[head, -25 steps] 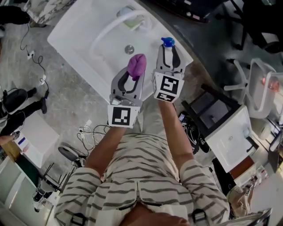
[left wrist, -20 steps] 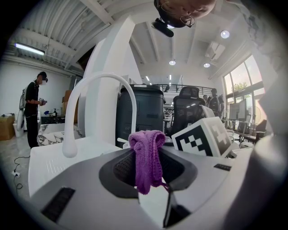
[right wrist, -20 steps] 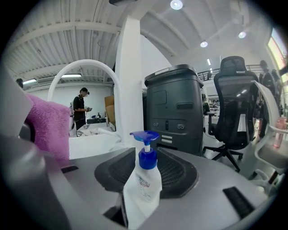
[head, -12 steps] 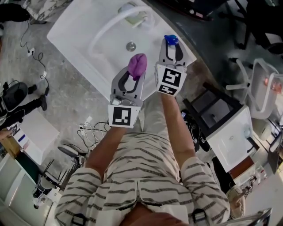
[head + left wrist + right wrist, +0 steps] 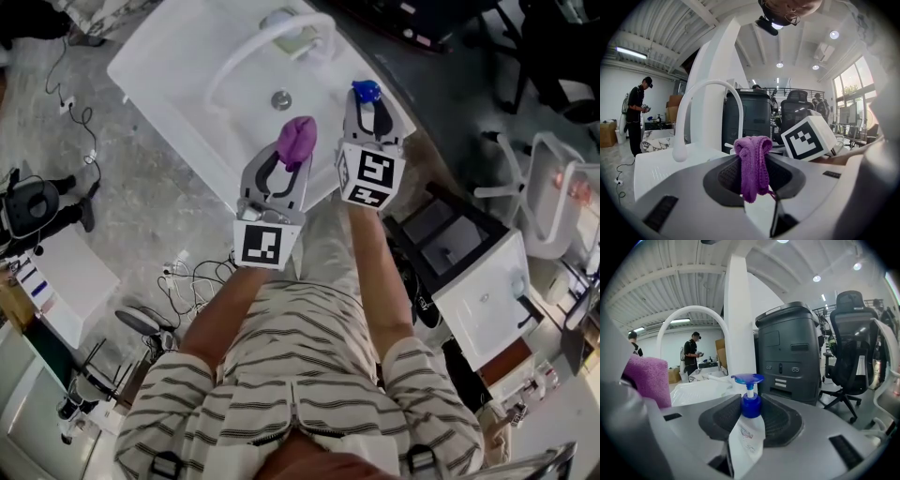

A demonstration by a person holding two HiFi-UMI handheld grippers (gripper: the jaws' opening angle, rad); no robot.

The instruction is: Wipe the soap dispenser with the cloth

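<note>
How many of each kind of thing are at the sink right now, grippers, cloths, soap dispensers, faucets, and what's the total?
Grippers: 2, the left gripper and the right gripper
Cloths: 1, the purple cloth, in the left gripper
Soap dispensers: 1, the soap dispenser, in the right gripper
Faucets: 1, the faucet
Sinks: 1, the sink
Total: 6

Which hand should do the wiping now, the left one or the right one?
Left. The left gripper grips the purple cloth; the right gripper grips the soap dispenser, close beside it.
</note>
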